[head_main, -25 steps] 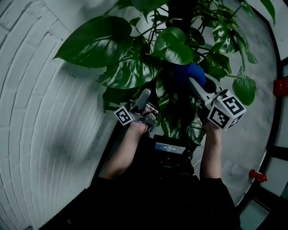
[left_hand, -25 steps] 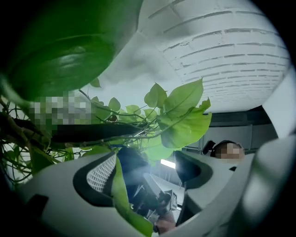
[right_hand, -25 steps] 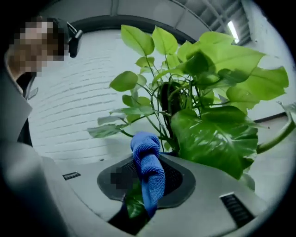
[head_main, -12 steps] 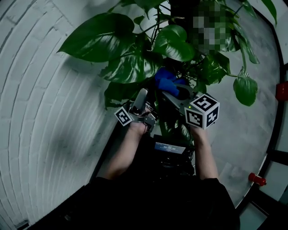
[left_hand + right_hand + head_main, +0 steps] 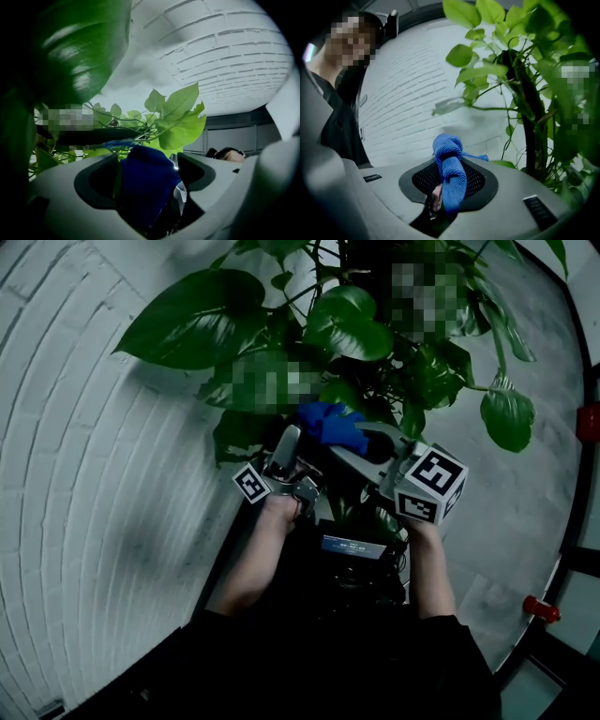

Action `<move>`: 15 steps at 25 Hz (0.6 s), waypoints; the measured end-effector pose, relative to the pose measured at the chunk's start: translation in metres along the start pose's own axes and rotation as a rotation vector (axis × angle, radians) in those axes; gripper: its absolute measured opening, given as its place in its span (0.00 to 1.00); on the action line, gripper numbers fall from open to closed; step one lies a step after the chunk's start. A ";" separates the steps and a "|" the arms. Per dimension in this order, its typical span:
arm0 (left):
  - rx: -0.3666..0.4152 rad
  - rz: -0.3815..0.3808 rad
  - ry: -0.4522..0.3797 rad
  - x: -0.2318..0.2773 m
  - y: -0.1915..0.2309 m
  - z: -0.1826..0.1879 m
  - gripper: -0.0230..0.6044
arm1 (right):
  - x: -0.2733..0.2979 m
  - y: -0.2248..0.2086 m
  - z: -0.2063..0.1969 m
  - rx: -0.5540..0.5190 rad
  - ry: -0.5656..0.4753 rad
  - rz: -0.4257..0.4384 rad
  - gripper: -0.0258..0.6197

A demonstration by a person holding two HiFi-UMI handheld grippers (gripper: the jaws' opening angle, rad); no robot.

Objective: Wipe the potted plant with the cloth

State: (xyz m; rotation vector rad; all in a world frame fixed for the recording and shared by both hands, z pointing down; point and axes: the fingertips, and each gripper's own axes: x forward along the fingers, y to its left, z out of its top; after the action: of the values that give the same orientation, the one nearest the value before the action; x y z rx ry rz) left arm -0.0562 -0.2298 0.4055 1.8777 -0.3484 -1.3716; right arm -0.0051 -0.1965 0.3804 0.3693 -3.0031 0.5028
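Clamping the blue cloth (image 5: 451, 176) tight in the right gripper (image 5: 345, 444) jaws, pushed in among the lower leaves of the potted plant (image 5: 342, 324). Meeting it with the left gripper (image 5: 287, 437), jaws apart, with the cloth's bulk between them. Backed by a white brick wall (image 5: 84, 474).

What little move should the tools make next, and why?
Probably ease the right tool forward so its blue cloth rubs along the leaf just beyond it. That tool is shut on the cloth, and the cloth sits bunched between the left tool's parted jaws, right among the plant's leaves, so wiping looks ready to go.
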 end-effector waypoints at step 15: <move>-0.028 0.057 0.156 -0.016 0.025 -0.047 0.67 | -0.088 -0.101 0.002 -0.001 0.010 -0.475 0.23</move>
State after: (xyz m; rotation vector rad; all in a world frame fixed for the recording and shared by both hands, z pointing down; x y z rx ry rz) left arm -0.0148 -0.2168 0.4397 1.9230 -0.3003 -1.1780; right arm 0.1055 -0.2697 0.4003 1.0354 -2.7601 0.4509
